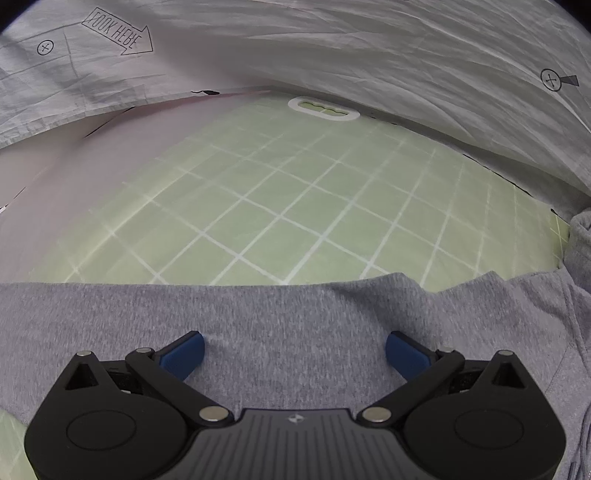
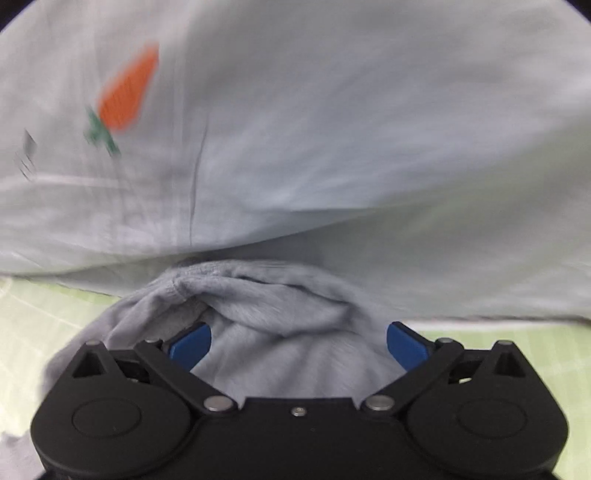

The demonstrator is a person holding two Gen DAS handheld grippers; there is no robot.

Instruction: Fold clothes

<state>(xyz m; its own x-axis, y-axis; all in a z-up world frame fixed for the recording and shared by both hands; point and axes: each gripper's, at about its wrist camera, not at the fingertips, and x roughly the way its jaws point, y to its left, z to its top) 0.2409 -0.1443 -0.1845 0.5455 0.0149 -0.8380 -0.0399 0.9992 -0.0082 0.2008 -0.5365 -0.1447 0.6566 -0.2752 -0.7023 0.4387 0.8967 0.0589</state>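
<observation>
A grey heather garment (image 1: 280,317) lies flat on the green grid mat (image 1: 280,192), its straight edge running across the left wrist view. My left gripper (image 1: 294,352) is open just over this cloth, its blue pads (image 1: 184,354) spread wide with nothing between them. In the right wrist view the same grey garment (image 2: 273,306) is bunched into folds. My right gripper (image 2: 299,345) is open around that bunch, blue pads (image 2: 406,345) apart on either side. The view is motion-blurred.
A white printed cloth (image 1: 332,48) with a "LOOK HERE" arrow (image 1: 118,33) lies behind the mat. The mat's handle slot (image 1: 323,108) is at the far edge. A pale cloth (image 2: 332,129) with an orange carrot print (image 2: 129,88) fills the right view's background.
</observation>
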